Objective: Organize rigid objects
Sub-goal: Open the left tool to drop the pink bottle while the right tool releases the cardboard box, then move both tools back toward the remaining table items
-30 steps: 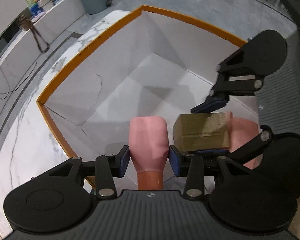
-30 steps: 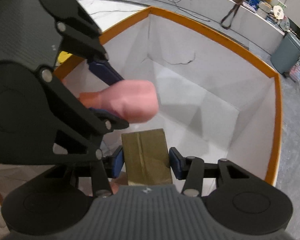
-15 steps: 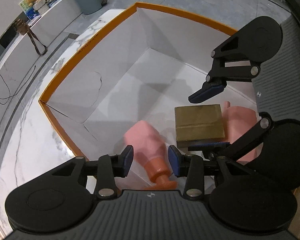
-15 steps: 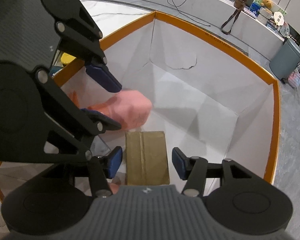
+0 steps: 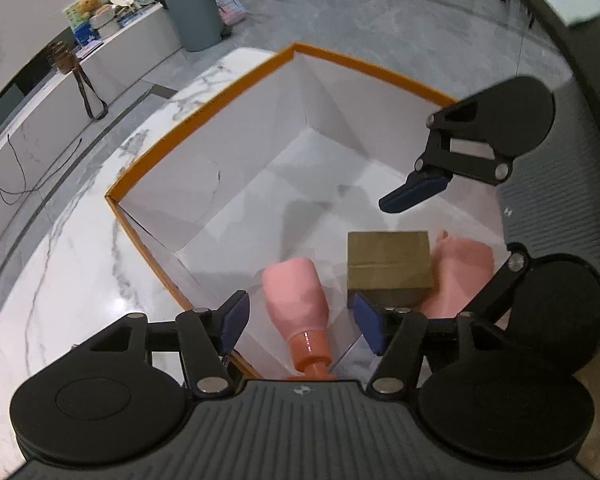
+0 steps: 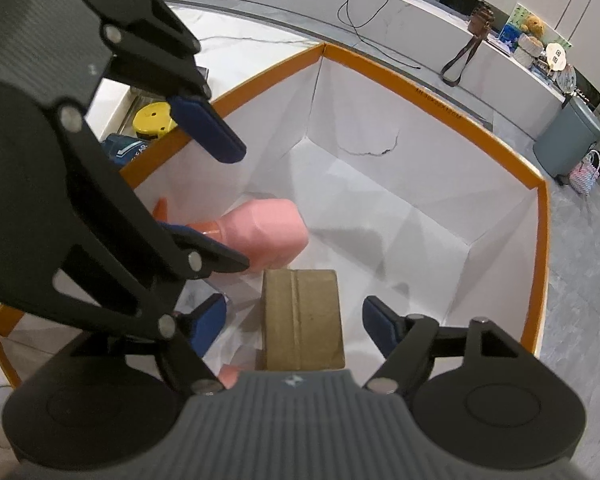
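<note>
Both grippers have let go since a second ago: then our left gripper (image 5: 300, 322) was clenched on the pink bottle (image 5: 296, 300) and our right gripper (image 6: 294, 320) on the brown block (image 6: 302, 316), and now both things lie on the floor of the box (image 5: 204, 120). The jaws of both grippers have just been opening. The bottle is between the left pads but they stand clear of it on each side. The block is between the right pads, also with a gap on each side.

We see the bottle lying on its side near a box corner, its orange neck toward the left gripper's body in the left wrist view. The block sits just beside it, and in the right wrist view the bottle's wide end seems to touch the block's far edge, though we cannot tell for sure. A second pink thing (image 5: 458, 276) lies on the other side of the block, partly hidden behind it and the right gripper (image 5: 380, 256).

The box has white walls and an orange rim, and it stands on a white marble tabletop (image 5: 60, 264). Outside the box, in the right wrist view, we see a yellow round thing (image 6: 152, 120) and a blue thing (image 6: 120, 148) just beside the box wall, behind the left gripper (image 6: 216, 200).
</note>
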`<control>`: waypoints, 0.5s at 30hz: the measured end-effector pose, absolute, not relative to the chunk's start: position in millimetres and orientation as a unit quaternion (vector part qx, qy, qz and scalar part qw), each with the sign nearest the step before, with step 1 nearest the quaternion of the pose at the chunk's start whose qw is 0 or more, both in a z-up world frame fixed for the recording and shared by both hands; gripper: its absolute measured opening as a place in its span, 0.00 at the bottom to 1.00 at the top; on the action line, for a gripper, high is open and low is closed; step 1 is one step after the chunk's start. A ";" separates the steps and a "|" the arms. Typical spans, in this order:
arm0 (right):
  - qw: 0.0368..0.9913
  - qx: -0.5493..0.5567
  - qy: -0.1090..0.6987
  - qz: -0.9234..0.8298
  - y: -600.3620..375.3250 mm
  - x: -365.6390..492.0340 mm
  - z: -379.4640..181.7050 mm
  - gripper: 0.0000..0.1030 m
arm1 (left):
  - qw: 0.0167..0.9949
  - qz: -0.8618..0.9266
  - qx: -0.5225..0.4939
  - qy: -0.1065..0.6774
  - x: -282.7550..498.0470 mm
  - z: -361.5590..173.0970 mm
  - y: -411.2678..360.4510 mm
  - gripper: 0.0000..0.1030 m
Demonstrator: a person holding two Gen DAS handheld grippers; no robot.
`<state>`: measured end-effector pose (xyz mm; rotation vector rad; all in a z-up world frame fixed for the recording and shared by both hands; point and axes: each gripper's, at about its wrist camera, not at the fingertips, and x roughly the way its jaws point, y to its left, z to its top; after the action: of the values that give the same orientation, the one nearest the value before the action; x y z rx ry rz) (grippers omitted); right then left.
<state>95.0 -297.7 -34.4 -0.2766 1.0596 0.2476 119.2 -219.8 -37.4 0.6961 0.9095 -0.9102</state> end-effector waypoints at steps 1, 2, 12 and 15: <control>0.847 -0.129 0.502 0.115 -297.7 94.9 -33.3 0.77 | 0.747 -0.417 0.309 0.415 119.6 -35.6 -217.8 0.68; 0.848 -0.127 0.502 0.113 -297.8 94.3 -32.0 0.80 | 0.750 -0.418 0.301 0.416 119.6 -34.0 -214.9 0.68; 0.856 -0.138 0.489 0.095 -289.6 87.0 -17.2 0.87 | 0.769 -0.432 0.246 0.401 111.5 -15.1 -192.9 0.68; 0.857 -0.149 0.485 0.087 -283.8 84.8 -12.5 0.89 | 0.776 -0.434 0.239 0.391 107.3 -7.7 -184.4 0.68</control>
<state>84.8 -283.8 -12.5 -0.3138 1.0195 0.1830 107.3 -184.4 -7.7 0.5162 0.8470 -0.9382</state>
